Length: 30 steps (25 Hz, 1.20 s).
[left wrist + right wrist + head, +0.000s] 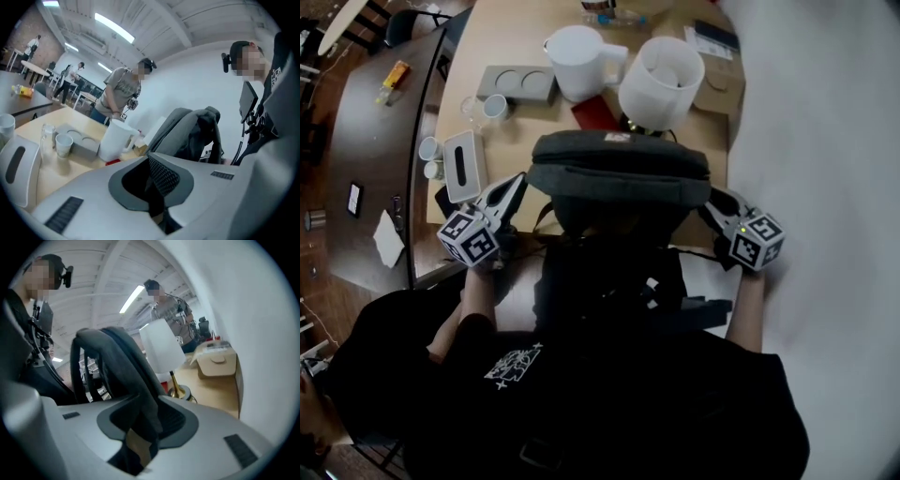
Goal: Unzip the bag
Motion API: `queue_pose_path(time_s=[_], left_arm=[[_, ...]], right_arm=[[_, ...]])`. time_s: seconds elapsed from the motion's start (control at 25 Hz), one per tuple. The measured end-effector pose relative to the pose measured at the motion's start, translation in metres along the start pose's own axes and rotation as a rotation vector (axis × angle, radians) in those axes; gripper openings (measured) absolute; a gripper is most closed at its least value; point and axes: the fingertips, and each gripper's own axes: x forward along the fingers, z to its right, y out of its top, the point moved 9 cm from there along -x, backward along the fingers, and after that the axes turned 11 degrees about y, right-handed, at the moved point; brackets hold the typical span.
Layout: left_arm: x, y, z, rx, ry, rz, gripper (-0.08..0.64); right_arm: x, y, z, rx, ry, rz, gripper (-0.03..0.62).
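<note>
**Two handheld grippers at either end of a soft grey bag, zip not yet opened**

The left gripper has its jaws closed together. A thin dark strip sits in the seam between them, but it is unclear whether this is part of the bag. In the head view its tips touch the left end of the bag.

The right gripper has its jaws apart. A dark fold of the bag's fabric hangs down through the gap and lies against one pad. It does not look pinched.

The bag stands upright between the two grippers, against the person's body at the near edge of a wooden table. Behind it on the table are a white jug and a white cylindrical container.

The bag looks limp and fairly light, made of grey cloth that creases and slumps where it is not supported. It will probably buckle if it is pulled at only one point. Most likely one gripper should pinch the fabric or a strap beside the zip to keep it taut. The other would then take the small zip pull, a thin target that slips easily. No view clearly shows the pull.
</note>
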Motion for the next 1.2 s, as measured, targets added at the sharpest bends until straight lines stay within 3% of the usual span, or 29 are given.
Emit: queue_pose_path(time_s=[0.16, 0.32, 0.48, 0.68, 1.0, 1.2], left_arm=[[-0.008, 0.047, 0.027, 0.107, 0.013, 0.127, -0.008], [-0.008, 0.098, 0.057, 0.263, 0.002, 0.237, -0.008], [0.001, 0.137, 0.097, 0.44, -0.009, 0.319, -0.008], [0.023, 0.152, 0.137, 0.582, -0.046, 0.358, -0.008], [0.027, 0.147, 0.143, 0.565, -0.055, 0.355, -0.008], [0.027, 0.144, 0.139, 0.538, -0.063, 0.363, -0.008]], right_arm=[[-0.03, 0.051, -0.026, -0.155, 0.014, 0.206, 0.146], [-0.043, 0.113, -0.042, -0.323, -0.06, 0.404, 0.028], [-0.03, 0.162, -0.066, -0.465, -0.047, 0.422, 0.025], [0.001, 0.185, -0.105, -0.587, -0.005, 0.377, 0.023], [0.019, 0.189, -0.123, -0.598, 0.026, 0.349, 0.023], [0.017, 0.187, -0.119, -0.615, -0.001, 0.35, 0.023]])
